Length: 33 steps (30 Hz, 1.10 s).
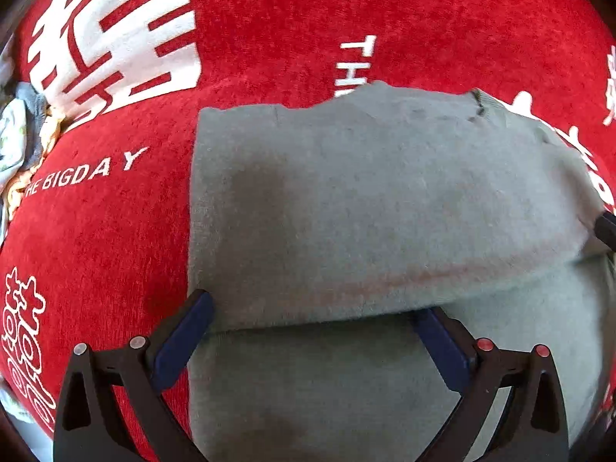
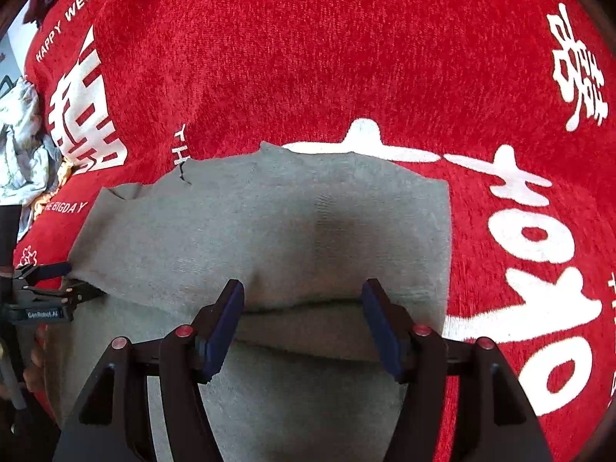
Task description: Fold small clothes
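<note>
- Grey knit garment [image 1: 365, 192] lies on a red printed cloth [image 1: 269, 19], its near portion doubled over so a folded edge runs across in front of both grippers.
- Left gripper [image 1: 313, 323]: jaws spread wide, astride the fold, nothing pinched.
- Right gripper [image 2: 304, 308]: jaws also apart, clasping nothing.
- Judged progress: one fold laid and released; further folding seems left.
- A heap of other clothes [image 2: 23, 146] waits at the cloth's far-left edge.
</note>
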Each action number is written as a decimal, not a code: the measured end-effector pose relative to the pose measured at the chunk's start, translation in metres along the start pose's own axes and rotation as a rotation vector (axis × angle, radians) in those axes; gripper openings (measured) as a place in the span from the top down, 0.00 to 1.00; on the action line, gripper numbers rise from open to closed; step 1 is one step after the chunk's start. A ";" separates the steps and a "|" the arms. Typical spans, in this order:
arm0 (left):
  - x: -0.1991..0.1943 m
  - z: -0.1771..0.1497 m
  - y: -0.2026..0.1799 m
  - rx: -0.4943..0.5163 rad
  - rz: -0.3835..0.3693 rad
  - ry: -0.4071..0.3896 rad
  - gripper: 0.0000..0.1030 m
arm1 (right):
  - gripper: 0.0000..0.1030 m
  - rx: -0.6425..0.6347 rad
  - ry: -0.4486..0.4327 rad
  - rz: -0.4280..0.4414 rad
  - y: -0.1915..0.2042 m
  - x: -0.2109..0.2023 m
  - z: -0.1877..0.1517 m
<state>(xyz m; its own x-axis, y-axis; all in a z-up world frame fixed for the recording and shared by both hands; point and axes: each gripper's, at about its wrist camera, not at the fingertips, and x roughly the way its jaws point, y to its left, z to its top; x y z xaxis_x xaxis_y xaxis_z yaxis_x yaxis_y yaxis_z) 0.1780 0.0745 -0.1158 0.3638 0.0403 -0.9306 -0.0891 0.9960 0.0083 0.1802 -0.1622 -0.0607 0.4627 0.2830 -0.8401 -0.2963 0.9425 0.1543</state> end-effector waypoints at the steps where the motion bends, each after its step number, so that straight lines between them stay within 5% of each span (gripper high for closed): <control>1: -0.005 -0.001 -0.002 -0.002 -0.010 -0.007 0.00 | 0.34 -0.006 0.005 0.004 0.003 0.001 -0.002; 7: -0.027 0.015 -0.033 -0.003 -0.103 -0.071 0.00 | 0.33 -0.043 -0.007 -0.006 0.023 0.005 0.003; 11: 0.010 0.026 -0.039 -0.019 -0.079 0.034 0.00 | 0.26 -0.046 0.043 -0.036 0.015 0.016 0.006; 13: 0.013 0.023 -0.029 -0.068 -0.138 0.032 0.00 | 0.25 -0.025 0.039 -0.016 0.007 0.011 0.004; 16: 0.000 0.016 -0.022 -0.088 -0.102 0.016 0.00 | 0.25 -0.022 0.031 -0.066 -0.005 -0.004 -0.005; 22: -0.033 -0.024 -0.038 -0.066 -0.134 -0.014 0.00 | 0.25 -0.034 0.001 -0.030 0.004 -0.035 -0.032; 26: -0.026 -0.059 -0.059 -0.055 -0.147 0.050 0.00 | 0.24 -0.125 0.051 -0.022 0.037 -0.037 -0.071; 33: -0.049 -0.112 -0.059 -0.043 -0.139 0.042 0.00 | 0.21 -0.152 0.065 -0.050 0.047 -0.070 -0.136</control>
<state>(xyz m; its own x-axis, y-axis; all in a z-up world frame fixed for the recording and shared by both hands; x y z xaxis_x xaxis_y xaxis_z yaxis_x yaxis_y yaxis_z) 0.0618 0.0052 -0.1115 0.3365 -0.1024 -0.9361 -0.0808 0.9873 -0.1371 0.0203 -0.1620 -0.0651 0.4263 0.2197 -0.8775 -0.3996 0.9160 0.0352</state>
